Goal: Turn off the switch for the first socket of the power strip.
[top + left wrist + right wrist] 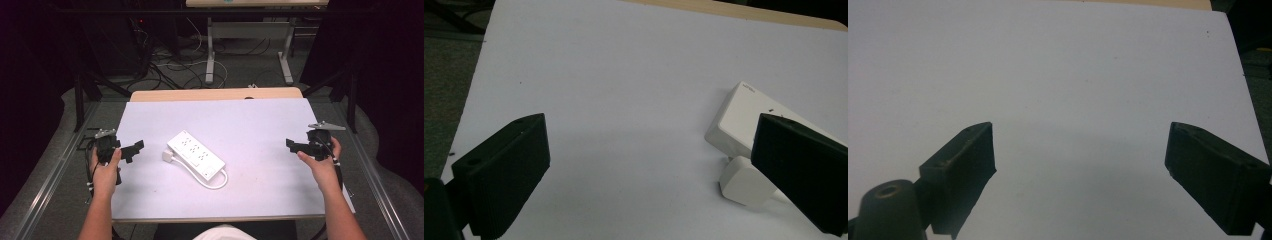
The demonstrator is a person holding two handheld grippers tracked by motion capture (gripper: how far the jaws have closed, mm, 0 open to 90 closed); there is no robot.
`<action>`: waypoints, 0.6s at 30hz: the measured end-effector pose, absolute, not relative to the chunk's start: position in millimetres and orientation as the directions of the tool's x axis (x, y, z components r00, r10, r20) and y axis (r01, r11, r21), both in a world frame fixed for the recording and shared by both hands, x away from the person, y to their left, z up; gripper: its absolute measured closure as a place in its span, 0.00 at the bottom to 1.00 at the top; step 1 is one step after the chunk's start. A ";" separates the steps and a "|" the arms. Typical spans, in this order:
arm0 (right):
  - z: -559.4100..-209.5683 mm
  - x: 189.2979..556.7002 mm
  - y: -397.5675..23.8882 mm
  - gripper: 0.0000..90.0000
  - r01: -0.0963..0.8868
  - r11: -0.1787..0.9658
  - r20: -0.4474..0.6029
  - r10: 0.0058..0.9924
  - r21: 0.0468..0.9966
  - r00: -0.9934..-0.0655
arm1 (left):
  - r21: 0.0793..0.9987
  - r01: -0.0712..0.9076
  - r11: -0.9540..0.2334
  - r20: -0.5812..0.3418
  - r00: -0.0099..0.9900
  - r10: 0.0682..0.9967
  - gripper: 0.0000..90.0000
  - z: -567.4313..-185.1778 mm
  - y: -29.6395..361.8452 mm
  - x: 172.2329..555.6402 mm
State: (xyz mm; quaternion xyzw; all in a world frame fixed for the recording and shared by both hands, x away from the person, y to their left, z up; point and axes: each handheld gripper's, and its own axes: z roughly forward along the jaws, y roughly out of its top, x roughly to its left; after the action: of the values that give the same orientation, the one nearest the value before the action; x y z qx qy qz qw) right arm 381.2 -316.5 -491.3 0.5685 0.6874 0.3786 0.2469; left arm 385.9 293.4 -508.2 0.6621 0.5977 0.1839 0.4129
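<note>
A white power strip (195,154) lies diagonally at the middle of the white-covered table (260,120). Its plug (167,155) rests against its left side, and the white cable (219,181) loops at its near end. My left gripper (133,151) is held just left of the strip, open, with its jaws pointing at it. In the left gripper view the gripper (649,132) has its jaws wide apart, with the strip's end (744,112) and the plug (744,181) beside the right jaw. My right gripper (294,146) hovers open at the table's right side. The right gripper view (1080,137) has bare white surface between the jaws.
A wooden table edge (215,94) borders the far side of the white cover. Beyond it stand another desk's legs (210,55) and loose cables (170,67) on the floor. Metal rails (50,172) run along both sides of the table.
</note>
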 end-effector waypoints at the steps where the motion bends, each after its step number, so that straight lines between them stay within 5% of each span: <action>1: -493.0 381.7 -317.9 0.13 0.594 0.070 0.087 0.969 0.801 -0.232 | 0.770 0.635 0.058 -0.249 0.215 0.945 0.03 -509.7 292.6 386.4; 18: -514.8 387.9 -320.7 0.13 0.634 0.071 0.093 0.971 0.770 -0.221 | 0.754 0.656 0.035 -0.225 0.207 0.952 0.03 -520.6 290.7 390.1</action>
State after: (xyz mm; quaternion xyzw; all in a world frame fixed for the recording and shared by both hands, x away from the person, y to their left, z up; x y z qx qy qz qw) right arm 387.9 -320.7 -514.8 0.5786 0.6934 0.3605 0.2334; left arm 390.1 290.7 -520.6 0.6689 0.6010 0.1872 0.3953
